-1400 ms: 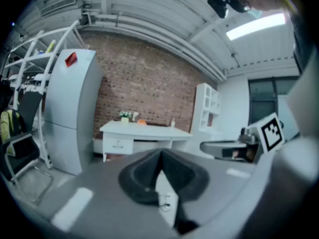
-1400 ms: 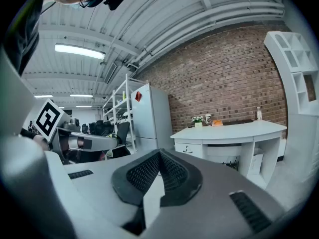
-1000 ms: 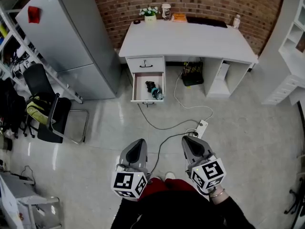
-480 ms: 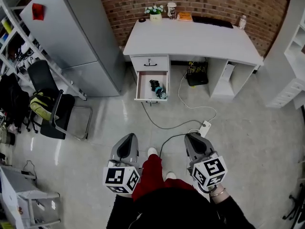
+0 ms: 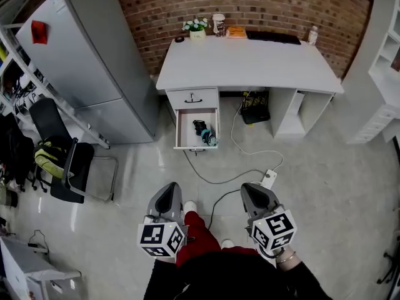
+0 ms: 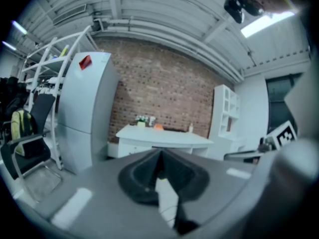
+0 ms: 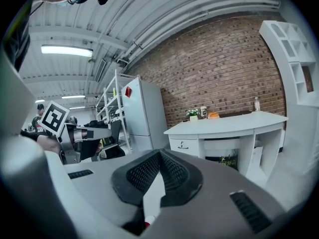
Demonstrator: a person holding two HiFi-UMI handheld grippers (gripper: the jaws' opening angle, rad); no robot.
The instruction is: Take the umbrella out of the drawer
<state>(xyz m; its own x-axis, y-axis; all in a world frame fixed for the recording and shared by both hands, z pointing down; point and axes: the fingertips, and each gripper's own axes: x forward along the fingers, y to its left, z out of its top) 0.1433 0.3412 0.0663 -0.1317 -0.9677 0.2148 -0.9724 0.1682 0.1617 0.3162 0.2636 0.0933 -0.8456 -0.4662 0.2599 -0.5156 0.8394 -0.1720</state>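
Facing one open drawer (image 5: 195, 129) — two closed and empty: left gripper (image 5: 169, 191), right gripper (image 5: 251, 192).

Cable (image 5: 215, 182) across floor (image 5: 312, 167) before drawer (image 5: 195, 147)

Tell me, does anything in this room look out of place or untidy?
The white desk's lower drawer hangs open, a dark-and-teal bundle lying inside. A white power strip and loose grey cables trail across the floor before it, a likely trip hazard. Nothing looks spilled or broken.
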